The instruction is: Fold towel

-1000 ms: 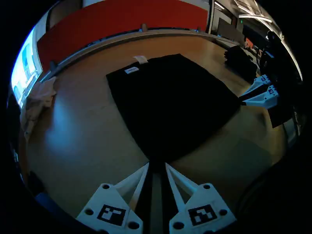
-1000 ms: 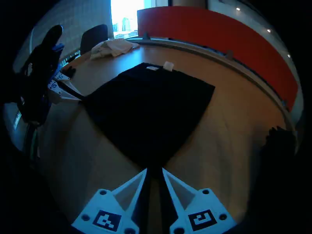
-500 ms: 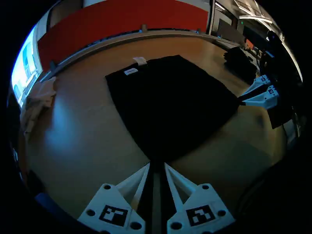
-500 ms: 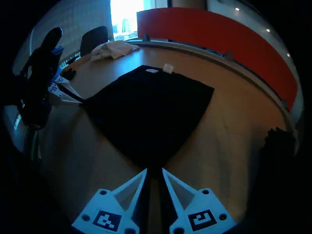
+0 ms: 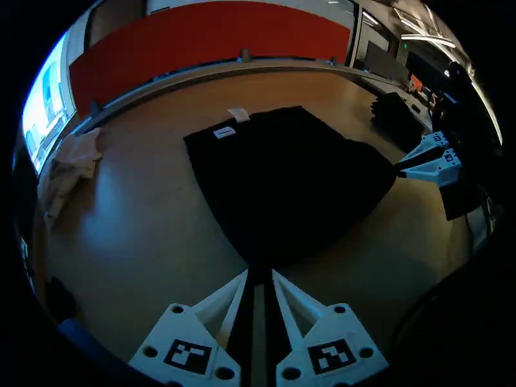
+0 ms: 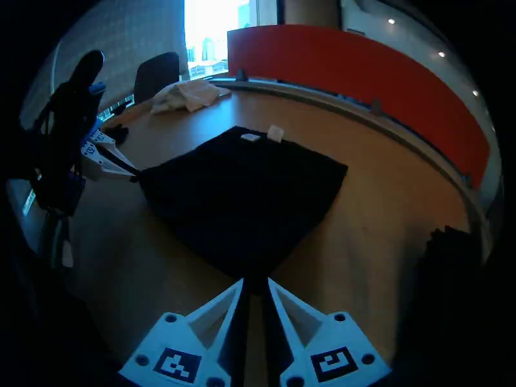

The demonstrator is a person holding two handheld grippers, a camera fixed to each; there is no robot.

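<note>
Towel: a black towel (image 5: 284,180) lies spread flat on the wooden table (image 5: 142,213), with a small white tag (image 5: 224,132) at its far edge.
Left gripper: the left gripper (image 5: 260,272) sits low at the near left corner, its fingers drawn almost together with the dark cloth running into the narrow slot between them. It appears to pinch that corner.
Right gripper: the right gripper (image 6: 257,282) is the same at the near right corner, nearly closed on the cloth. From the left gripper view it (image 5: 400,168) touches the towel's side corner.
Step in hand: both near corners look gripped and the cloth is not yet doubled over, so this is probably the start of the first fold.
Next move: probably lift both corners together, carry them across to the tagged edge, and lay them down evenly.
Care needed: level hands, so that the edges meet squarely.
Nearby: a pale cloth heap (image 5: 68,164) lies well apart.
</note>
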